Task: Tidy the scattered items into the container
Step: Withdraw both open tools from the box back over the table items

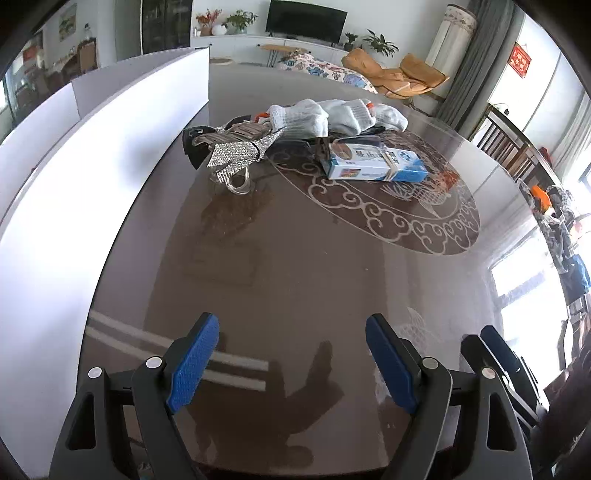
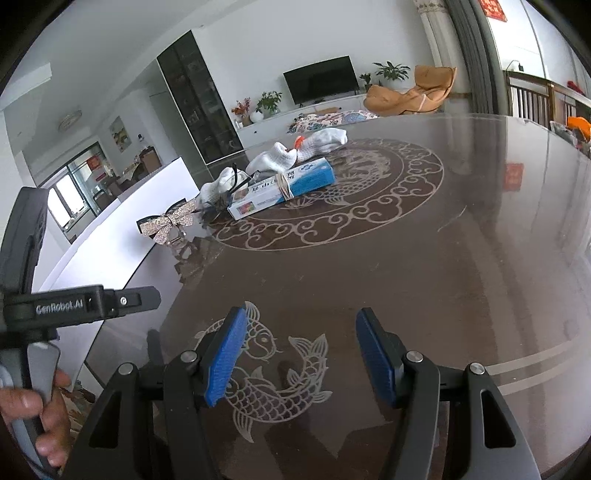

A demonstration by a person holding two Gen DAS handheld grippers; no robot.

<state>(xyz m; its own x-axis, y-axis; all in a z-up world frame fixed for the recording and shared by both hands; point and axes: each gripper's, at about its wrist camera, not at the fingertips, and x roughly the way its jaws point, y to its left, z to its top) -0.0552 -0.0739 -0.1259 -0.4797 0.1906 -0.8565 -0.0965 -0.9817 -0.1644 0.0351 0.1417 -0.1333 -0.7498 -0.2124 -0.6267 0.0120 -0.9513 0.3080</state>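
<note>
Cardboard, light and stiff, the blue-and-white box (image 1: pixel 373 163) lies far out mid-table beside soft socks (image 1: pixel 334 114); take its long sides, as both hand-held grippers (image 1: pixel 291 363) (image 2: pixel 301 356) hover wide, empty.

table (image 1: pixel 295 266): dark, glossy, pale scroll ring, 2 fish (image 2: pixel 273 373) at near edge | TV (image 1: pixel 306 20): off, on white cabinet at far wall | chair (image 1: pixel 399 75): tan, by grey curtain (image 1: pixel 469 62) | plants (image 1: pixel 240 20): potted, beside TV | cupboard (image 2: pixel 199 99): tall, dark glass
</note>
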